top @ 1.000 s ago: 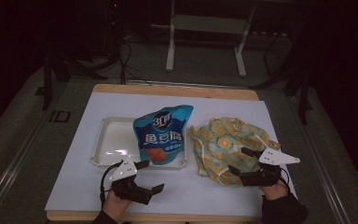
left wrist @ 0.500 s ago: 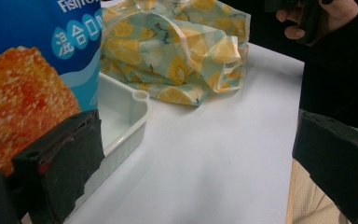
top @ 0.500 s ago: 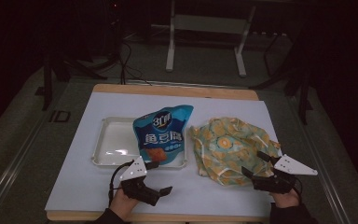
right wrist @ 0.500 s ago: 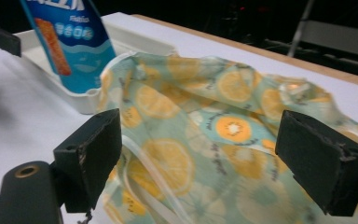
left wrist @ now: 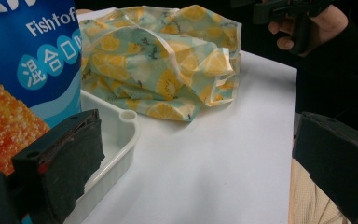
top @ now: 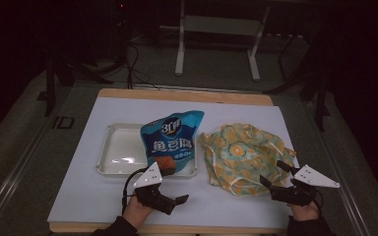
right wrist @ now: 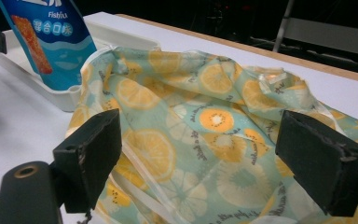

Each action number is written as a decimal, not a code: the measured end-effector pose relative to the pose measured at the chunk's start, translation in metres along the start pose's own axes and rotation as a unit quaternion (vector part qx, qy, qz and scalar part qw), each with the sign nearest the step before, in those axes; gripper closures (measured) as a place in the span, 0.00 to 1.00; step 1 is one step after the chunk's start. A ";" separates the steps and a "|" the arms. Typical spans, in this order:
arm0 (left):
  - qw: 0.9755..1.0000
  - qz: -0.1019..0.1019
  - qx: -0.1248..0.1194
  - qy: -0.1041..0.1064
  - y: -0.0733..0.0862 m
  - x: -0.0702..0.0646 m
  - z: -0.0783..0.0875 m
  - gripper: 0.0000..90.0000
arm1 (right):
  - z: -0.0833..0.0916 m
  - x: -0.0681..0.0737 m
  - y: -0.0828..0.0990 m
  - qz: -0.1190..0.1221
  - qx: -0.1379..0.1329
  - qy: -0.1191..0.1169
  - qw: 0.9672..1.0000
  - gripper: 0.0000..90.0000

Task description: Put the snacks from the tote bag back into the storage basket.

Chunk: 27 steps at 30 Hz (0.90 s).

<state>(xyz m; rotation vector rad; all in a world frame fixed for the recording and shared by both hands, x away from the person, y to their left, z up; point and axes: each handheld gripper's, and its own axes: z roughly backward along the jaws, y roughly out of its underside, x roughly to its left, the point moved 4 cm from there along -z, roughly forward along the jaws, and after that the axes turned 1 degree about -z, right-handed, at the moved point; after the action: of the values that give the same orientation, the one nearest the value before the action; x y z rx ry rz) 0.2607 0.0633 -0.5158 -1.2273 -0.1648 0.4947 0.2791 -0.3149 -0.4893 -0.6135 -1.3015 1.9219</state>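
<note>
A blue snack bag point(top: 170, 140) lies across the right part of a white tray point(top: 115, 155); its print and an orange food picture fill the left of the left gripper view point(left wrist: 23, 60). A crumpled lemon-print bag point(top: 243, 155) lies right of the tray, seen close in the right gripper view point(right wrist: 205, 140). My left gripper point(top: 174, 191) stands open near the table's front edge, just in front of the tray. My right gripper point(top: 273, 174) is open at the lemon bag's near right edge, nothing between its jaws.
A white mat point(top: 93, 191) covers the wooden table point(top: 187, 93). Beyond the far edge stand metal stand legs point(top: 216, 44) and cables on a dark floor. The other hand with its gripper point(left wrist: 303, 23) appears top right in the left gripper view.
Both grippers have drawn back a little toward the table's front edge. The right one has backed off the lemon bag's edge. Bags and tray have not moved.
</note>
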 end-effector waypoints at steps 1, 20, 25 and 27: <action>1.000 0.000 -0.001 0.000 0.000 0.000 0.000 0.03 | 0.000 0.001 0.000 0.000 0.001 -0.003 1.000 0.16; 1.000 -0.004 -0.002 -0.012 0.005 -0.001 0.009 0.03 | 0.000 0.002 0.001 0.001 -0.003 -0.001 1.000 0.16; 1.000 0.000 -0.008 -0.012 0.004 0.001 0.013 0.03 | 0.000 0.001 0.001 -0.002 -0.007 -0.007 1.000 0.16; 1.000 0.002 -0.010 -0.013 0.004 0.001 0.014 0.03 | 0.001 0.000 0.000 -0.004 -0.010 -0.007 1.000 0.16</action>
<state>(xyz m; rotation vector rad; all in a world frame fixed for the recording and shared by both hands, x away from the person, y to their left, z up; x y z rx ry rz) 0.2548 0.0771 -0.5146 -1.2404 -0.1895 0.5135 0.2788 -0.3156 -0.4888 -0.6045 -1.3305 1.9121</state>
